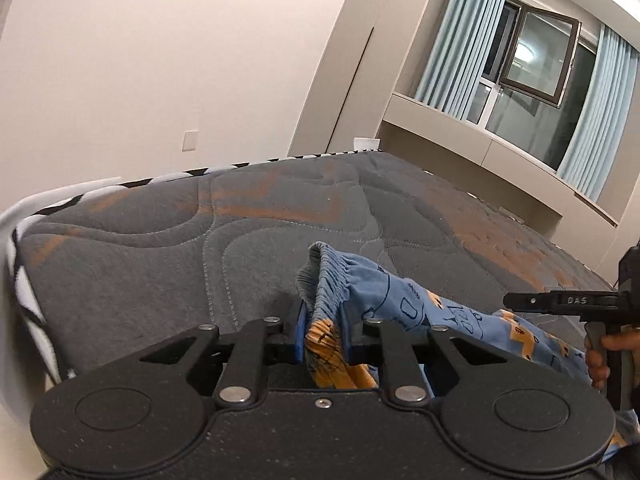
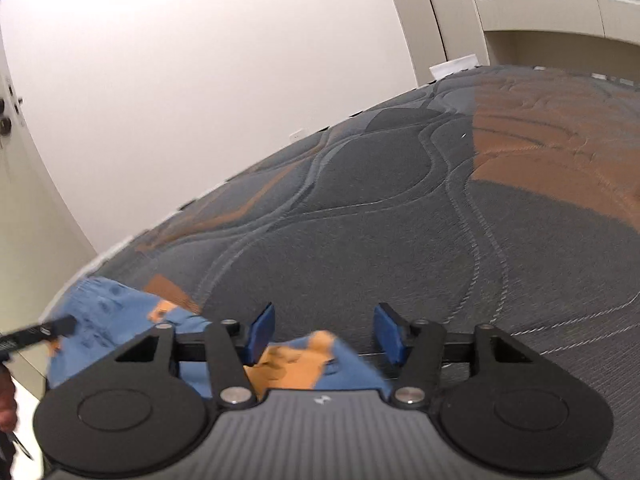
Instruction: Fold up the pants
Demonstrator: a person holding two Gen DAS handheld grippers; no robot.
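Observation:
The pants [image 1: 404,300] are small, blue with orange patches and dark drawings, with an elastic waistband. My left gripper [image 1: 323,322] is shut on the bunched waistband, which stands up between its blue pads, held just above the mattress [image 1: 160,248]. The rest of the cloth trails to the right. My right gripper [image 2: 324,328] is open, its blue pads wide apart. A fold of the pants [image 2: 304,364] lies below and behind its jaws, not clamped. The right gripper's body also shows at the right edge of the left wrist view [image 1: 568,302].
The grey and orange quilted mattress [image 2: 400,220] fills both views. Its left edge has a black and white trim [image 1: 24,280]. A white wall stands behind. A window with blue curtains [image 1: 536,60] and a beige ledge are at the far right.

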